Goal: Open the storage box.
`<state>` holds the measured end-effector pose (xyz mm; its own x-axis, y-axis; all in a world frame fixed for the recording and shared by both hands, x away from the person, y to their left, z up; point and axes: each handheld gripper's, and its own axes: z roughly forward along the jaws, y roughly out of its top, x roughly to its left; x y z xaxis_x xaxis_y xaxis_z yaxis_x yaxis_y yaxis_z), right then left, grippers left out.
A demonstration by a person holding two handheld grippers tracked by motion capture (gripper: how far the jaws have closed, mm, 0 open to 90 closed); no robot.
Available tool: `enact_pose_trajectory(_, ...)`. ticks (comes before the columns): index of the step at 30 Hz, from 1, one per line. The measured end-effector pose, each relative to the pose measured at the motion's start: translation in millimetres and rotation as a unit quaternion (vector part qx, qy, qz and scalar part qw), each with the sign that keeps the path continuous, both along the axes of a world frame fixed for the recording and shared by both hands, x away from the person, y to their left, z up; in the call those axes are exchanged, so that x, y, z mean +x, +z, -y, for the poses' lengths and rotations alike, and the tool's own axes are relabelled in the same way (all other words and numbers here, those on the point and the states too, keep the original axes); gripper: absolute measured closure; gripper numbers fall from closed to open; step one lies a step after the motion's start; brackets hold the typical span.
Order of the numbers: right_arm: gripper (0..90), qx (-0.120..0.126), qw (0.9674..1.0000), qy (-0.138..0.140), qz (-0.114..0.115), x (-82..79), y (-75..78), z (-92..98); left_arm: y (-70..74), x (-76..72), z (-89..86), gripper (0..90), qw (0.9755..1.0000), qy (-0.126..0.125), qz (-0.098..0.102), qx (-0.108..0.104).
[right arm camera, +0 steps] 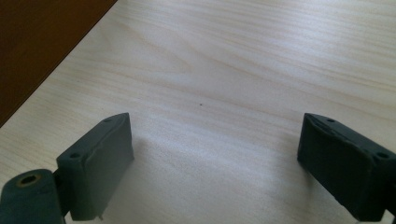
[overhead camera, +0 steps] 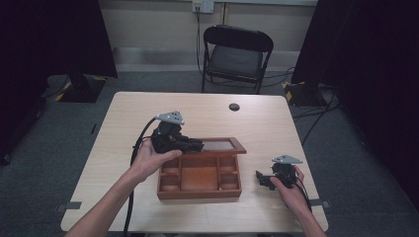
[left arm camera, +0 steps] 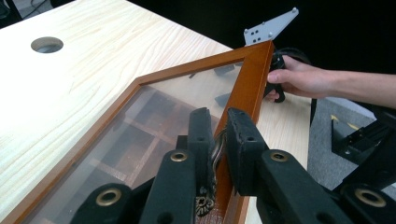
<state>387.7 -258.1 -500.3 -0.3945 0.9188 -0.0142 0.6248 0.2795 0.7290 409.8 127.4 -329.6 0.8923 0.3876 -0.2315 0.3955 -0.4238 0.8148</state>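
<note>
We have the left tool pinching the brass latch on the glass lid of the wooden box, mid-worktop; glass fragile, frame stiff, so hold the frame. Right tool spread, near the worktop's right edge

- A light wood-grain table stands on grey carpet, with a round cable hole near its far edge.
- A black folding chair sits beyond the far edge, against a beige wall.
- Dark curtains hang on both sides.
- A wall socket sits above the chair.
</note>
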Motion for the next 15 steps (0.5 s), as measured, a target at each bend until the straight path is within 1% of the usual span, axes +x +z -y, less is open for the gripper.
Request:
enact_pose_trajectory(4,9.6,0.0,1.0,0.0,0.0,0.0,0.0,0.0,2.2,0.4,0.6,80.5,1.0,0.005,0.007,0.001)
enact_pose_trajectory(8,9.6,0.001,1.0,0.0,0.0,0.0,0.0,-0.1,2.9,1.9,-0.6,80.6,1.0,0.006,0.005,-0.002)
enact_pose_trajectory(15,9.6,0.0,1.0,0.0,0.0,0.0,0.0,0.0,2.8,5.8,-2.6,80.6,0.9998,0.007,0.0,-0.018)
